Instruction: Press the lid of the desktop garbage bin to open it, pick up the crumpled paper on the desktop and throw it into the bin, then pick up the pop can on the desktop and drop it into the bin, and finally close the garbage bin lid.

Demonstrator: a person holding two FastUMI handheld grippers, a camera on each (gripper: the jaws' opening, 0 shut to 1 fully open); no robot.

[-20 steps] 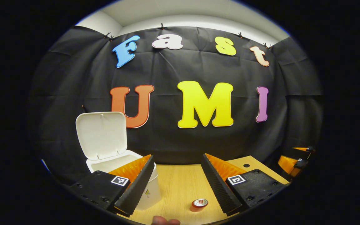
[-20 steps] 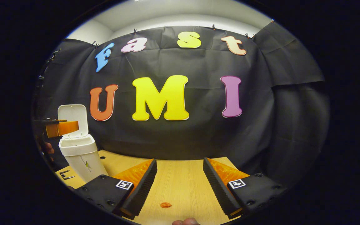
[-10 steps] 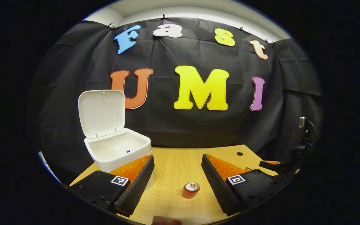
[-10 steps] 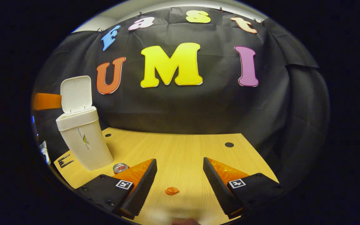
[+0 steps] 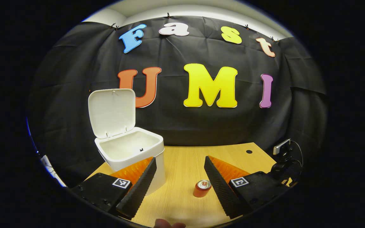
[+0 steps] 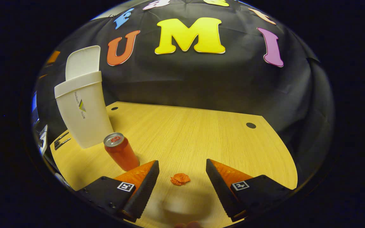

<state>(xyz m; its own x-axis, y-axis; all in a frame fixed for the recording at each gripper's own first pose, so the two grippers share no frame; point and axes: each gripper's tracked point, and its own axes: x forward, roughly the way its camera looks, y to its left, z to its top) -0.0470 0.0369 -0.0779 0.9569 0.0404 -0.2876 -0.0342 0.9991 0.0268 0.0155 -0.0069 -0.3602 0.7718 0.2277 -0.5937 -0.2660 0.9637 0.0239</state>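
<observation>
The small crumpled orange paper point(image 6: 180, 179) is seen lying on the light wooden desktop point(image 6: 201, 133) between the spread fingers of the right gripper point(image 6: 182, 179), the red pop can point(image 6: 121, 151) standing upright near the white plastic garbage bin point(image 6: 82, 114), whose lid point(image 5: 112, 112) is raised, while the left gripper point(image 5: 180, 185) is held wide apart, empty.

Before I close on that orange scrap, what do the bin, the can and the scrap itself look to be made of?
Bin: white plastic by its look, smooth matte walls, thin moulded lid standing open.
Can: probably metal, with a silvery top and a glossy red side.
Crumpled paper: orange, with sharp creases and folds, so likely thin paper, lying on the desk, which shows pale wood grain, possibly laminate.
</observation>
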